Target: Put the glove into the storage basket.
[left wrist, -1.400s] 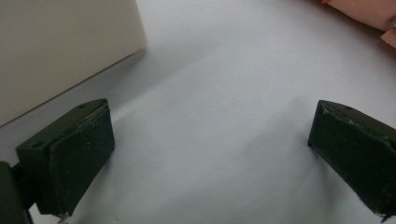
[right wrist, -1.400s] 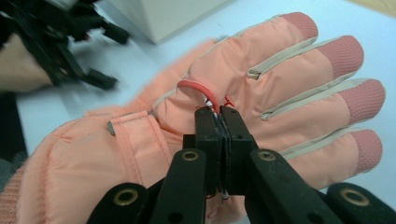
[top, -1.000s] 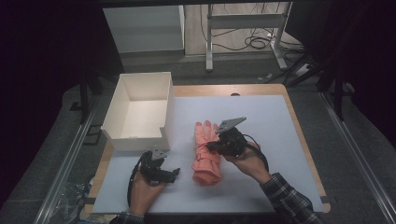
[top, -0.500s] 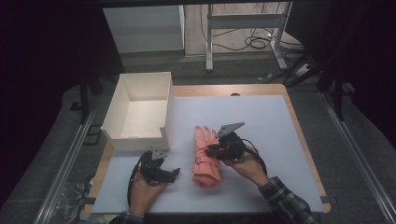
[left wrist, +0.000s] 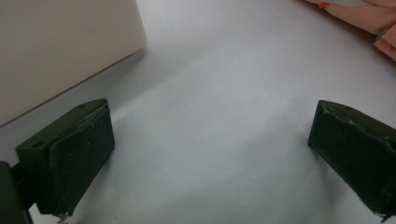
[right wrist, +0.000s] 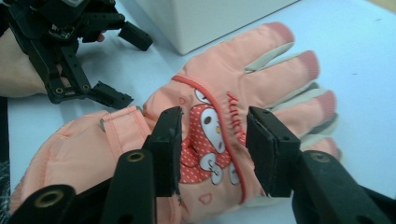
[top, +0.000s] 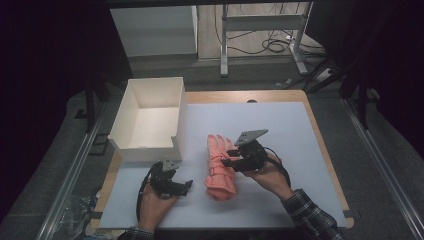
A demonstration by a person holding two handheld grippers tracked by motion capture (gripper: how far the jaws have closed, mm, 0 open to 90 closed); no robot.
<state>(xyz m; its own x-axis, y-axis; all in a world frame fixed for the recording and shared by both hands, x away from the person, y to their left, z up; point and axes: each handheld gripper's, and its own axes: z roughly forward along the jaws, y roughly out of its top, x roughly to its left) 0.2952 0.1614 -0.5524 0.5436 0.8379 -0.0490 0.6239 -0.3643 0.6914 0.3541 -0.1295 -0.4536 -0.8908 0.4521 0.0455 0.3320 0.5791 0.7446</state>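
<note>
From my seat at the remote station I saw a padded pink glove [top: 220, 167] lying flat on the pale matte sheet [top: 300, 150] that covered the table, fingers pointing away from the person and cuff nearest them, just right of the white box [top: 150, 120]. The glove looked soft and quilted, with a raised coral seam curving across its back, a red dotted cartoon patch, darker fingertips and grey strips between the fingers; a strap with a small metal fitting crossed the wrist. The right gripper [right wrist: 215, 140] hung just above the back of the glove with its black rubbery jaws part-way apart; they had just been opening, and the patch lay below the gap between them without the pads pressing on it. The left gripper [left wrist: 205, 154] rested low over bare sheet, its two blocky jaws spread wide with nothing between them, near the box's smooth, straight-sided wall. The box was open-topped, stiff and square-cornered. In the left gripper view the glove was cut off at the top right corner, and in the right gripper view its cuff ran out of frame at the lower left. From above, the glove's print was too small to read, and the room beyond the table was too dark to make out.
</note>
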